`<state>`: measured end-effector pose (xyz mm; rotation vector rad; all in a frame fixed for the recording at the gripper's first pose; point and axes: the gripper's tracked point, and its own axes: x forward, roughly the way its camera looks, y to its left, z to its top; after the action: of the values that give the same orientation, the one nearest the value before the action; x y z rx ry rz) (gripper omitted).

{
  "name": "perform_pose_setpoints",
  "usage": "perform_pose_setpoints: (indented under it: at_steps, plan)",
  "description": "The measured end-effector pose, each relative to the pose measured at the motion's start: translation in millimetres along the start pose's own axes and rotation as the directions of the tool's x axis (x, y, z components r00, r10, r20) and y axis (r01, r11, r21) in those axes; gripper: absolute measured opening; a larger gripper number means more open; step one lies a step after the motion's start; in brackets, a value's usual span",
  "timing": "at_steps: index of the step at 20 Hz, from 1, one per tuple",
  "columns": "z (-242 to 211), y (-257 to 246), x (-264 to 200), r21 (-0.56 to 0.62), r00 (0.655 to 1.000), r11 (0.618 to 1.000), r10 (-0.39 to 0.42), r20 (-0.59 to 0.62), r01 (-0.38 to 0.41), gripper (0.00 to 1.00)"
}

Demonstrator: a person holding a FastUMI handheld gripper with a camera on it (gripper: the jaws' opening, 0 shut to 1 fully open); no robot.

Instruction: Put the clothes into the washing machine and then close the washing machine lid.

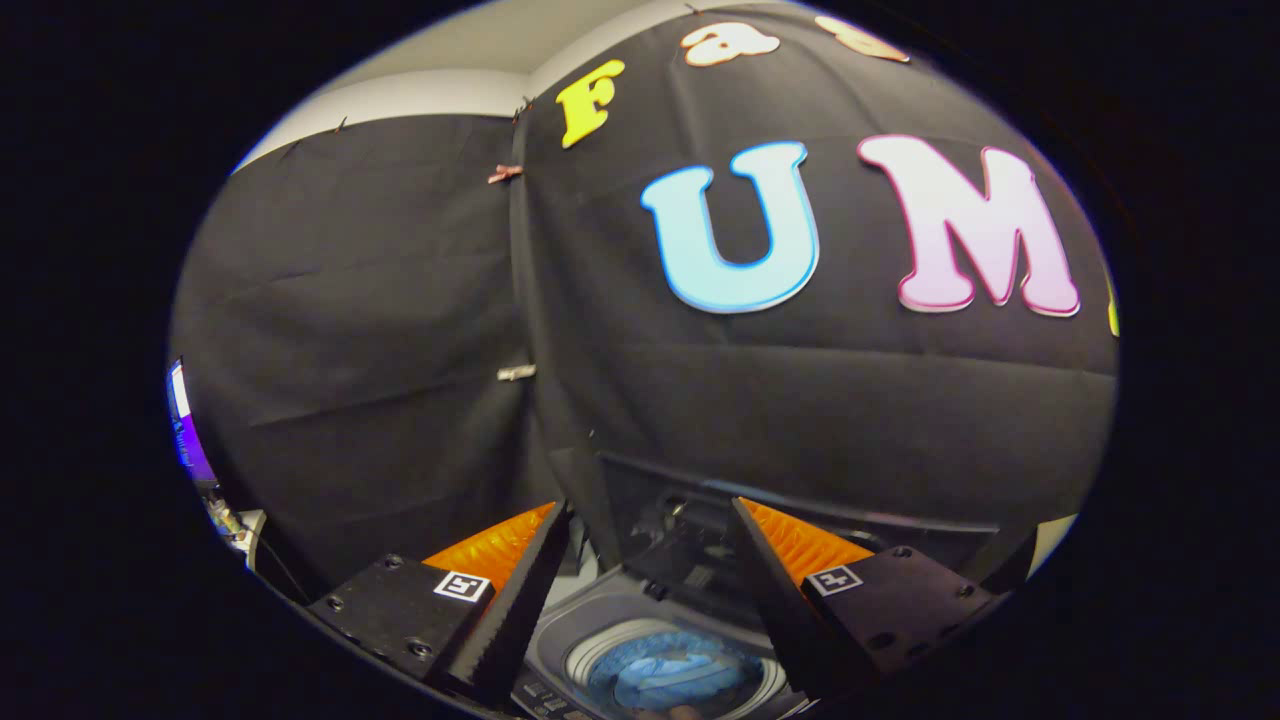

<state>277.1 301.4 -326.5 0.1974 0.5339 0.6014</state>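
Tool (pixel 650 590) hangs above the washing machine (pixel 600 625) with its fingers spread wide and nothing between them. Below and between the fingers the blue clothes (pixel 672 675) already lie in the drum. Just ahead stands the raised lid (pixel 800 500), upright against the booth wall. Closing it looks like the step left. A push too near the hinge could let the fingers slip off, and a fast swing could slam the lid.
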Motion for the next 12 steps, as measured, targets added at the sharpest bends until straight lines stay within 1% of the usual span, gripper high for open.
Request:
perform_pose_setpoints:
  at_steps: [3, 5, 7, 10, 12]
  plan:
    - [22.8, -20.9, -0.5, -0.015, 0.991, 0.996, -0.087, 0.099, 0.088, 0.99]
    - [32.7, -41.1, 0.9, -0.023, 0.974, 0.984, -0.171, 0.15, 0.177, 0.98]
    - [35.7, -58.7, 2.3, 0.0, 0.948, 0.966, -0.254, 0.19, 0.259, 0.98]
    - [40.2, -86.0, -1.5, 0.067, 0.906, 0.929, -0.37, 0.207, 0.364, 0.98]
    - [35.9, -102.8, 0.7, 0.097, 0.887, 0.908, -0.419, 0.192, 0.408, 0.98]
